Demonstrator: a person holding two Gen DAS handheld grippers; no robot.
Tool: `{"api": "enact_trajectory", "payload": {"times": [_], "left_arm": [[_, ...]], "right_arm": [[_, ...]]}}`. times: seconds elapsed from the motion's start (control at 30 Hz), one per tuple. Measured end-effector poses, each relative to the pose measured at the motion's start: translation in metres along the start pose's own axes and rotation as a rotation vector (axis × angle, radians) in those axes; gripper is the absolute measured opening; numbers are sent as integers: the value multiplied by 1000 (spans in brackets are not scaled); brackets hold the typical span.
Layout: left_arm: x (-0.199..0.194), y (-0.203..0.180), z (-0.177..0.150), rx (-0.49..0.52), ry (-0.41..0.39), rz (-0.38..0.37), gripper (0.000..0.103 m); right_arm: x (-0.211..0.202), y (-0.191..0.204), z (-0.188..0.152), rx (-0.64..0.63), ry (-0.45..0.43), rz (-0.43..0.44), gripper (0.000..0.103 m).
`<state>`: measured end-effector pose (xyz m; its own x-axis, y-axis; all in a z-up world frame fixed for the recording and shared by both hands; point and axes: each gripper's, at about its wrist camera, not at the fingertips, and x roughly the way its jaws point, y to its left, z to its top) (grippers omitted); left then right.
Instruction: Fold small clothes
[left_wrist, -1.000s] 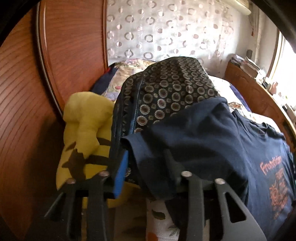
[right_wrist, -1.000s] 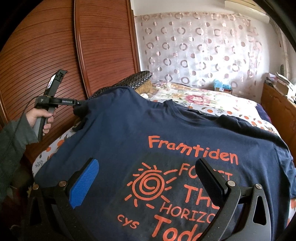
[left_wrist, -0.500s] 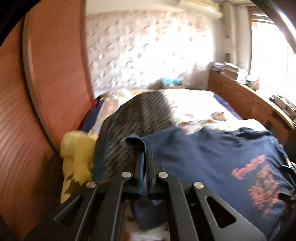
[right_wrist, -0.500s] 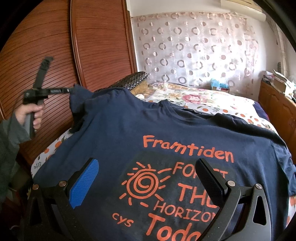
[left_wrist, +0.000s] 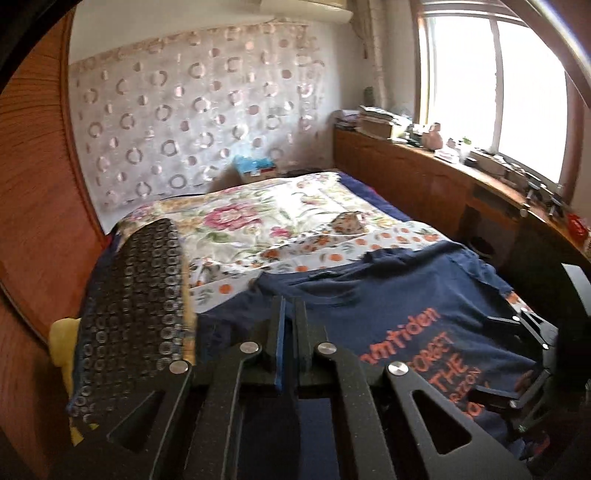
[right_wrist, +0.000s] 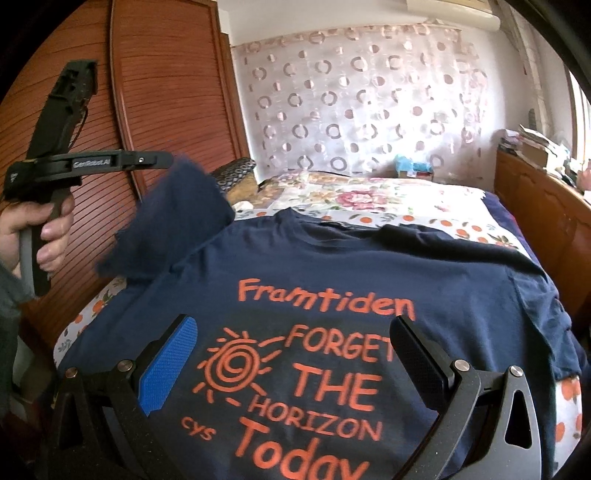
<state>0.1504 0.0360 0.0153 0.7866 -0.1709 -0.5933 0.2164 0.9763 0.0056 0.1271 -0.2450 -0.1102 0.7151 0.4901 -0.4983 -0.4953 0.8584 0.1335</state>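
A navy T-shirt (right_wrist: 369, 266) with orange print lies face up on the floral bedspread (right_wrist: 369, 195). My left gripper (right_wrist: 168, 161), held in a hand at the left, is raised above the shirt's left shoulder. The left sleeve (right_wrist: 177, 214) hangs blurred from its fingertips. In the left wrist view the left gripper (left_wrist: 289, 301) shows only a narrow slit between its jaws, which are opening, and navy cloth hangs under them. My right gripper (right_wrist: 293, 325) hovers wide open over the printed chest with nothing between its pads.
A dark ring-patterned cushion (left_wrist: 136, 295) and a yellow plush toy (left_wrist: 61, 332) lie along the bed's left side against the wooden wardrobe (right_wrist: 166, 92). A wooden sideboard (left_wrist: 424, 177) with books and clutter runs along the right, under the window.
The left gripper closed on the sleeve, then rose and swung rightward over the shirt, carrying the sleeve up off the cushion. The right gripper stayed open and barely shifted.
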Motion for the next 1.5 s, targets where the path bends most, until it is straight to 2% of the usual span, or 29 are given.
{"api": "enact_trajectory", "payload": {"times": [0.03,0.1,0.17,0.33,0.47,0.6,0.7,0.83,1.0,1.23,1.33,1.4,1.5], "left_arm": [[-4,-1,-2,0,-5,-4,28],[-9,-2,-4,-4,-15,-1,42],[-14,0,-10,-4,-17,17,48],[-22,16,-34,-44,-13,50,77],[-28,26,-62,-79,-4,87,78],[-31,36,-91,-117,12,124,78],[-32,41,-111,-147,37,136,78],[-32,44,-132,-174,62,142,78],[-30,43,-146,-194,77,140,78],[-31,35,-155,-186,87,127,78],[-30,30,-157,-181,94,120,78],[-29,26,-158,-172,98,122,78],[-28,23,-158,-167,97,120,78]], "right_arm": [[0,-1,0,1,0,-3,103],[1,-1,1,3,1,-8,103],[3,1,2,7,3,-6,103],[12,5,9,-18,16,17,103],[29,6,17,-59,49,59,102],[54,7,30,-93,96,116,89],[81,10,42,-119,152,162,72],[119,20,51,-166,224,182,61],[156,31,55,-215,285,181,46],[179,48,58,-267,305,140,36],[179,50,57,-272,302,151,21],[174,49,56,-272,300,161,6],[167,43,56,-250,290,182,3]]}}
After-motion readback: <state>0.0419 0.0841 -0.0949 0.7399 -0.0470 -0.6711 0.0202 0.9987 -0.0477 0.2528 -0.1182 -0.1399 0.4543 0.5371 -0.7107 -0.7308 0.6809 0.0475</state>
